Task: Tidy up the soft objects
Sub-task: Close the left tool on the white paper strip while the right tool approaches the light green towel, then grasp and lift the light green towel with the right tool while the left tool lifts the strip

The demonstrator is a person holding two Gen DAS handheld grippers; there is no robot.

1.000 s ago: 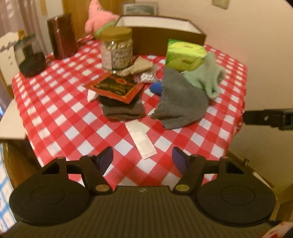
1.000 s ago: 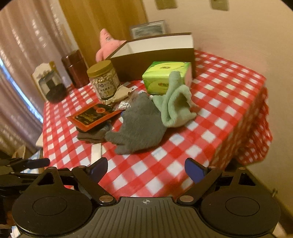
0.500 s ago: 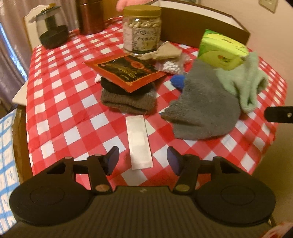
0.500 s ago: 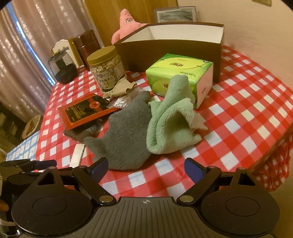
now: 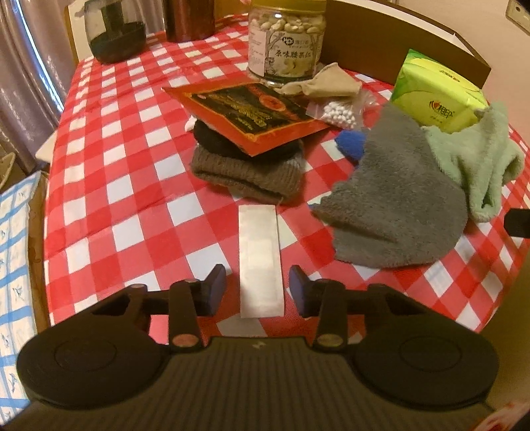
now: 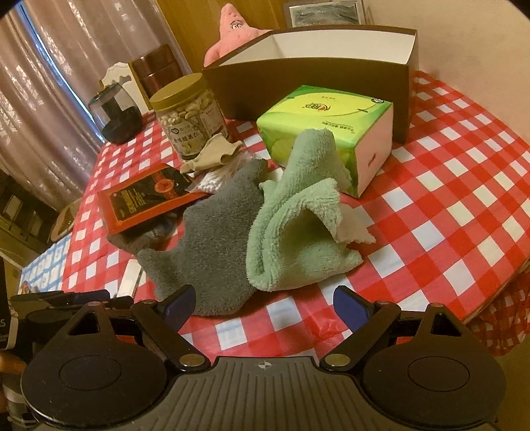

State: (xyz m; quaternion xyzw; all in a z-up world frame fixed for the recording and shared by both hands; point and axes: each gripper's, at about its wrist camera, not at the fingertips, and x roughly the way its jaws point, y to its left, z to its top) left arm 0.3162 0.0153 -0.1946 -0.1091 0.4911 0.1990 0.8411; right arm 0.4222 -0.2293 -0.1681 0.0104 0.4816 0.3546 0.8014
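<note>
We see a table under a red-and-white checked cloth [image 5: 109, 185] crowded with things. Our left gripper [image 5: 257, 289] hangs low over the near edge, its jaws have just been closing, and the near end of a flat white packet [image 5: 260, 258] lies between them; the pads stand just clear of its long edges, not pressing on it. Beyond the packet sits a folded brown knit piece [image 5: 245, 174] with something black on top, and a red-and-black foil pouch [image 5: 248, 116] rests on that pile. Far behind stands a jar of nuts [image 5: 286, 39], with a beige cloth [image 5: 324, 84] and a small clear bag of cotton swabs [image 5: 341, 112] beside it.

Our right gripper [image 6: 265, 303] has its jaws spread wide with nothing between the pads. Just beyond it lie the soft things: a grey fleece cloth [image 6: 212, 238] on the left and a pale green fleece cloth [image 6: 298, 225] on the right, touching each other, the green one leaning against a green tissue pack [image 6: 328, 116]. Behind the pack stands an open brown box [image 6: 314, 76], and a pink starfish plush [image 6: 235, 26] peeks up at the far side of it.
</note>
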